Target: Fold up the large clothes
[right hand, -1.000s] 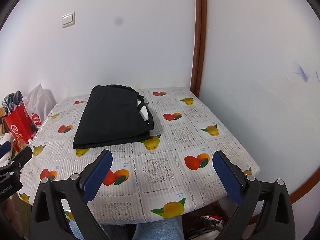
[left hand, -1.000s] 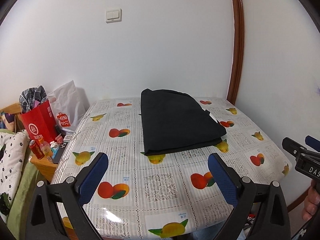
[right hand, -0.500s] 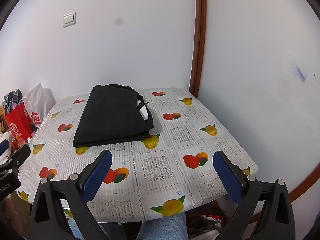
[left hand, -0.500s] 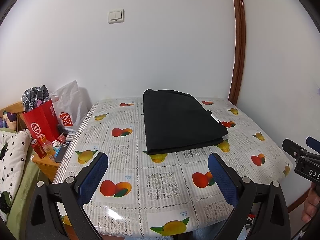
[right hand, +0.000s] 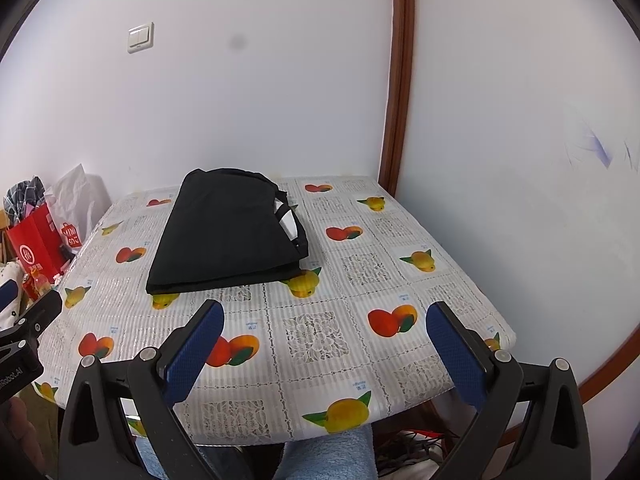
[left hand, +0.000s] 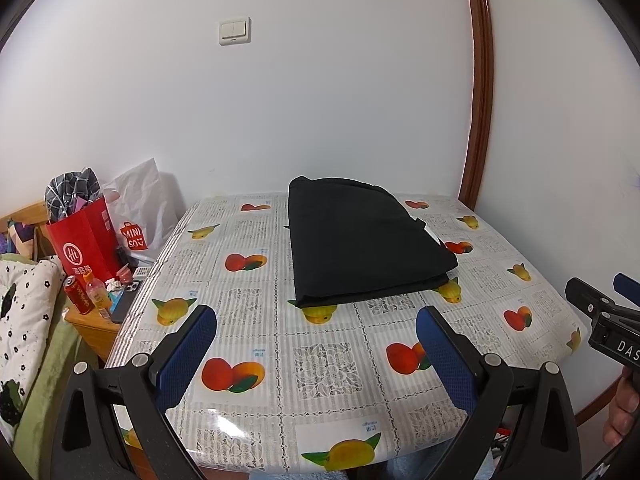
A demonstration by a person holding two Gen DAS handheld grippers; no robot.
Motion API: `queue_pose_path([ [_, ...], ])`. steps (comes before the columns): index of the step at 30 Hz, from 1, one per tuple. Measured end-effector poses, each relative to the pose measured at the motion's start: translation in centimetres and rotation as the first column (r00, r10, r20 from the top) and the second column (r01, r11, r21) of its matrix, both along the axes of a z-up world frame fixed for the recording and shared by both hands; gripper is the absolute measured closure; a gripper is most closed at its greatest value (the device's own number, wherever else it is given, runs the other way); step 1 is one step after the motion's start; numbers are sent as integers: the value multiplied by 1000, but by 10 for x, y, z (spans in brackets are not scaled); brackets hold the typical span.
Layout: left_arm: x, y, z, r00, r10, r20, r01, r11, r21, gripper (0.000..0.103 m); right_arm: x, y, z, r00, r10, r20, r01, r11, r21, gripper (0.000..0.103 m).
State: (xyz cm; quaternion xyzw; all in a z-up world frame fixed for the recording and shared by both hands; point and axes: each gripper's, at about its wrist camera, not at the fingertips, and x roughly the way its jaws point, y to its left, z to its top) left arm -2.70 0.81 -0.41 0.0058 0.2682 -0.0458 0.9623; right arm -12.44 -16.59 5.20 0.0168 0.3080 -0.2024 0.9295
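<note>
**Mia:** When the two claws pulled back a little more, what did you see on the left?

**Ben:** A red paper shopping bag [left hand: 82,240] and a white plastic bag [left hand: 140,208] stood beside the table. They had not moved.

**Mia:** And the left gripper [left hand: 316,340]?

**Ben:** Its blue pads were wide apart. It held nothing and hung over the near edge of the table with the fruit-print plastic cloth [left hand: 328,364].

**Mia:** Where was the black folded garment [left hand: 360,240]?

**Ben:** It lay flat in a neat pile at the middle back of the table, near the white wall. It looked the same as a second before. Only the cameras had drifted back and up a bit.

**Mia:** And the right gripper [right hand: 324,328]?

**Ben:** Spread apart too, and empty, well away from the cloth pile.

**Mia:** So what did that mean?

**Ben:** I think the folding was done, since nobody touched it and both claws were backing off.
</note>
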Motion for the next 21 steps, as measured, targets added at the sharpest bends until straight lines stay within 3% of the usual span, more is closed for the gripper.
queue_pose_path([
  [21, 0, -3, -1, 1000, 3, -2, -3, 1000, -1, 2, -2, -6, 1, 1000, -13, 1, 13, 1000, 0, 3],
])
